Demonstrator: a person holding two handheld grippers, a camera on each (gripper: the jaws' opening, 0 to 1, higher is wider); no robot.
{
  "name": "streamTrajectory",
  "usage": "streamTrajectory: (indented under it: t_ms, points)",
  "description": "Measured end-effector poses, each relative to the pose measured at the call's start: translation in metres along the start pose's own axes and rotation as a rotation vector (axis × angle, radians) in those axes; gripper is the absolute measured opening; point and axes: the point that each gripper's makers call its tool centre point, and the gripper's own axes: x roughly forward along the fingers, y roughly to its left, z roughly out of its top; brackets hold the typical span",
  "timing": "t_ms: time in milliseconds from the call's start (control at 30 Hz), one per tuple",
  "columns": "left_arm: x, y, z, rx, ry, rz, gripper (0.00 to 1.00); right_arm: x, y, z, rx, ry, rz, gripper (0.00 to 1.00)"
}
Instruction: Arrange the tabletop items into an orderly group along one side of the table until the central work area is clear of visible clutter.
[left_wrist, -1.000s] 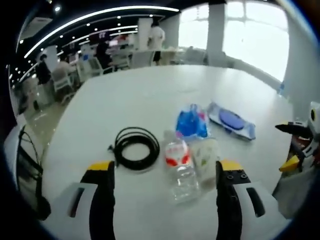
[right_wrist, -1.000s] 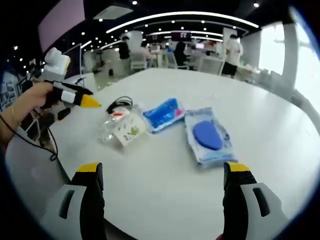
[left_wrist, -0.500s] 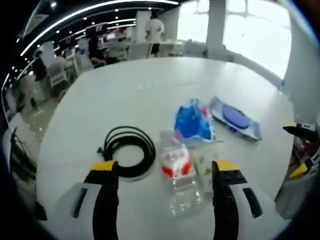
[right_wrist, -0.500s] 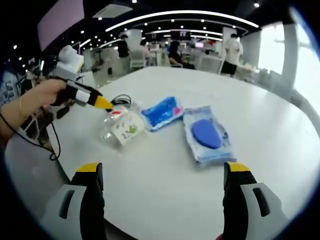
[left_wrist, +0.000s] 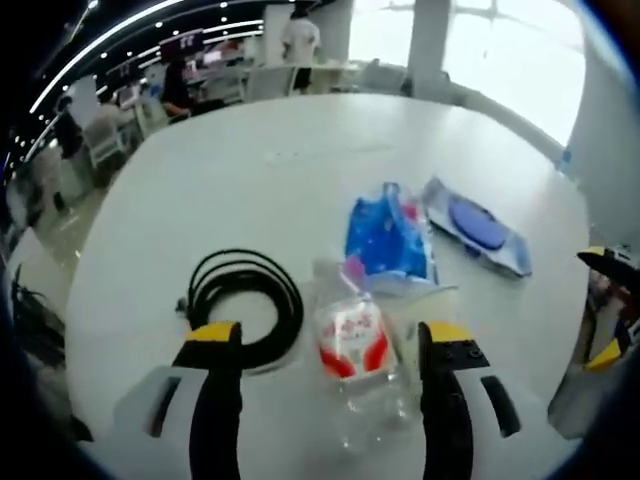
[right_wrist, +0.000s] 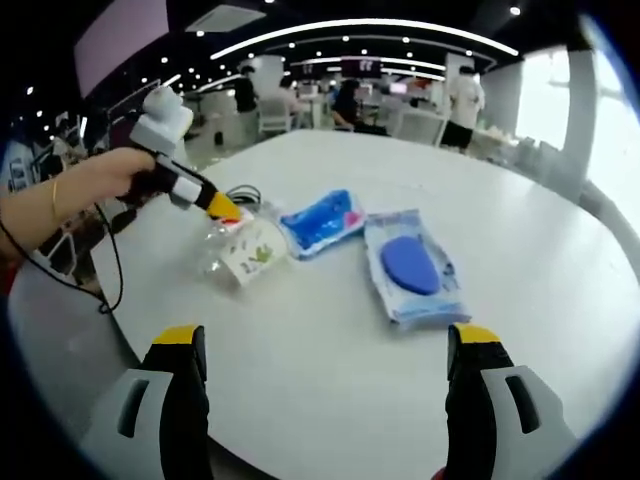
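Hovering low over the white counter (left_wrist: 300, 180), the left hand-held gripper (left_wrist: 330, 345) has its yellow-tipped jaws spread wide, and between them lies a clear plastic bottle (left_wrist: 358, 360) on its side, red label up, not touching either jaw as far as I can tell. Just beside the left jaw sits a coiled black cable (left_wrist: 243, 300), its loop running partly under that jaw's tip. Beyond the bottle there's a crumpled blue packet (left_wrist: 388, 240), and further out a flat clear pouch with a dark blue oval inside (left_wrist: 478, 225); the two packets are near each other.

From the right gripper view, the right hand-held gripper (right_wrist: 325, 345) hangs well back from the cluster near the counter's edge, jaws wide apart and holding nothing. The bottle, with a white-and-green wrapper against it, lies touching the blue packet, the pouch just beside. A person's hand (right_wrist: 95, 185) steers the left one down, its yellow tip right at the bottle. Behind, an open office with chairs and people standing.
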Motion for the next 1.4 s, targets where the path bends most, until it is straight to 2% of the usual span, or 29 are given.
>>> streamTrajectory:
  t_ms: [400,533,800,967,1067,1167,1267,1400]
  points:
    - [0.016,-0.002,-0.005,-0.016,0.074,0.006,0.62,-0.001,0.000,-0.001,0.004,0.004,-0.004,0.99]
    - [0.020,-0.003,-0.003,-0.036,0.079,0.009,0.58,-0.002,0.000,-0.001,0.007,0.005,-0.007,0.99]
    - [0.026,-0.006,-0.004,-0.065,0.141,-0.004,0.51,-0.002,0.000,0.000,0.008,0.004,-0.010,0.99]
    - [0.031,-0.013,-0.005,-0.053,0.186,-0.023,0.47,-0.003,0.000,0.000,0.007,0.005,-0.012,0.99]
    - [0.034,-0.016,-0.009,-0.048,0.237,-0.029,0.45,-0.003,-0.001,0.000,0.015,0.002,-0.014,0.99]
    - [0.034,-0.018,-0.016,-0.029,0.319,-0.043,0.39,-0.003,-0.002,-0.001,0.019,0.004,-0.014,0.99]
    - [0.037,-0.016,-0.013,-0.043,0.326,-0.032,0.37,-0.003,-0.002,-0.001,0.017,0.007,-0.012,0.99]
    - [0.035,-0.017,-0.015,-0.036,0.387,-0.039,0.37,-0.003,-0.002,-0.001,0.015,0.008,-0.011,0.99]
